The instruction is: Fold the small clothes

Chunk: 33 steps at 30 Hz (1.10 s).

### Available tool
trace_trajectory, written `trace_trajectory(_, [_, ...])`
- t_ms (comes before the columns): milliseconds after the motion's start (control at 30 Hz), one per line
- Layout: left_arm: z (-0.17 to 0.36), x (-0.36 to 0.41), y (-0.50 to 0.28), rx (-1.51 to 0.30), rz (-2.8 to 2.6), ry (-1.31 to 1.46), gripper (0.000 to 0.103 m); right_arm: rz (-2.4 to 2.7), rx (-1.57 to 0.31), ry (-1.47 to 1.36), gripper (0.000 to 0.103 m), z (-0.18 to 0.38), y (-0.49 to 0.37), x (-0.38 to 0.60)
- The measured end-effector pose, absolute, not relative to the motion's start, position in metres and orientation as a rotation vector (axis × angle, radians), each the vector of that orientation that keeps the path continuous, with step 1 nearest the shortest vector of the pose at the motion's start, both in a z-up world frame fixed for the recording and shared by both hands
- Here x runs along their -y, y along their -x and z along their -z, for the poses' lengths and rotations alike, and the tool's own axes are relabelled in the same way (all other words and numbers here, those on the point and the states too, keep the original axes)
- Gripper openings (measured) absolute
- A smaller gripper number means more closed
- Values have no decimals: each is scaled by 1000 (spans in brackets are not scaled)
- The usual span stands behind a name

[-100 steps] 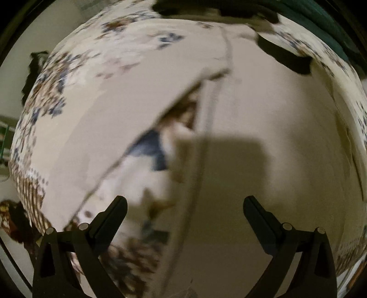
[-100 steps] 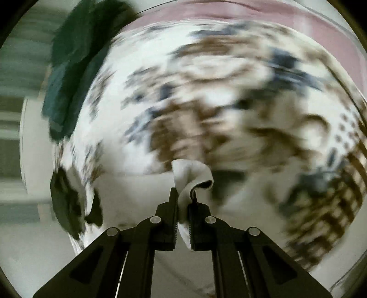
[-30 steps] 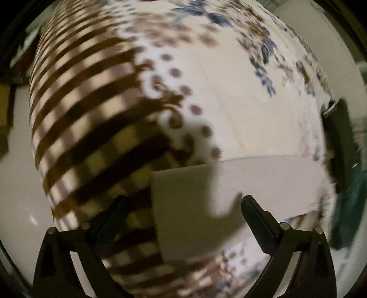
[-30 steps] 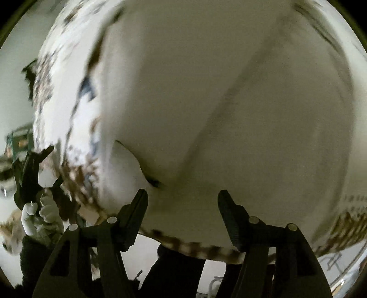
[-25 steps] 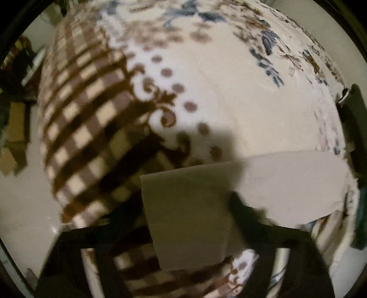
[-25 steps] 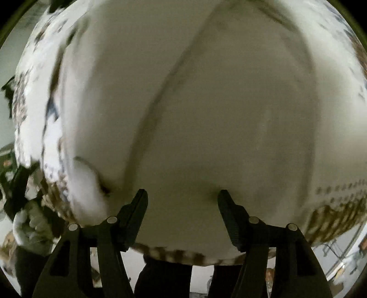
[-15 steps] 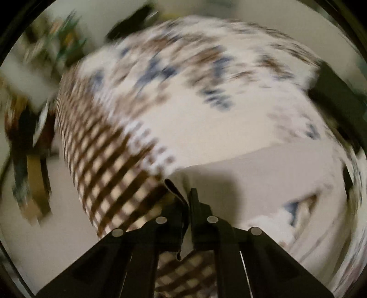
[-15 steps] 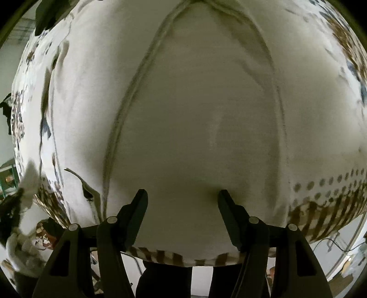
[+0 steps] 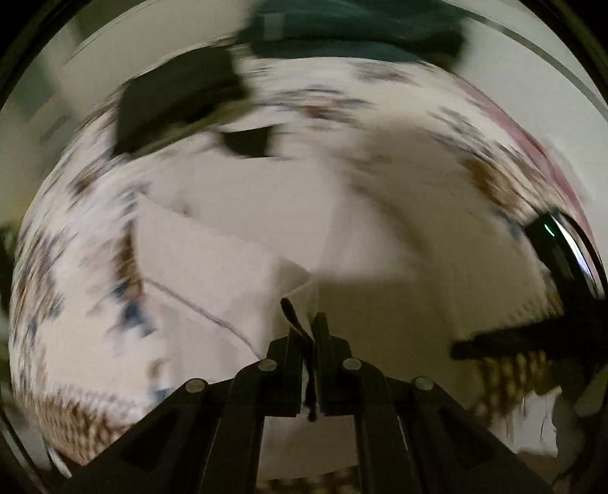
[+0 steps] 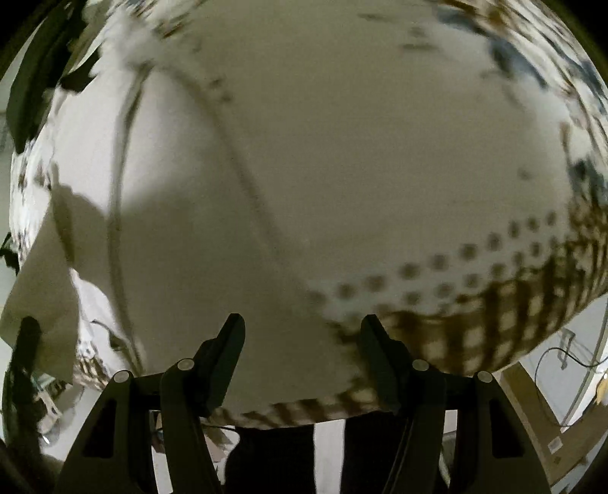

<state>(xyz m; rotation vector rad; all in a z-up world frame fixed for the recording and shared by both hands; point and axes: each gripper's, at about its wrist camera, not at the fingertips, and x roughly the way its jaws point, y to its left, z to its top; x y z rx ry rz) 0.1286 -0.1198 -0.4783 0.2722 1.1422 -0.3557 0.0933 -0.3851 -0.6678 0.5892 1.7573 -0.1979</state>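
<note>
A cream-white garment (image 9: pixel 235 243) with thin dark seams lies on a patterned cloth. My left gripper (image 9: pixel 308 326) is shut on a lifted edge of it, and the held part rises in a fold toward the camera. The view is blurred. In the right wrist view the same garment (image 10: pixel 304 171) fills the frame, flat, with curved seams. My right gripper (image 10: pixel 300 334) is open and empty, low over the garment's near edge. A lifted flap of the garment (image 10: pixel 41 288) shows at the left edge there.
The cloth (image 10: pixel 513 296) has brown checks, dots and blue-brown flowers. Dark garments (image 9: pixel 171 102) and a teal one (image 9: pixel 349 30) lie at its far side. My right gripper's body (image 9: pixel 562 288) shows at the right of the left wrist view. Floor and cables (image 10: pixel 558 364) lie beyond the cloth's edge.
My left gripper has shut on the garment's edge and swung it up and across. My right gripper let go of the garment earlier and stays open over it.
</note>
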Motion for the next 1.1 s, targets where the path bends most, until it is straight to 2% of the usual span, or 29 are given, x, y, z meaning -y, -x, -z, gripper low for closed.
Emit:
trace_trajectory(167, [518,171,-109,-1221,483,-381,2,282,-1763,-642,65,675,-68,428])
trace_trajectory(533, [534,202,-84,-1303,523,-402,2,367,-1779,-709,65,669,-35,503])
trace_trajectory(1100, [551,218,-48,-1360,601,-363,2,388,-1776,-665,65,654,-28,495])
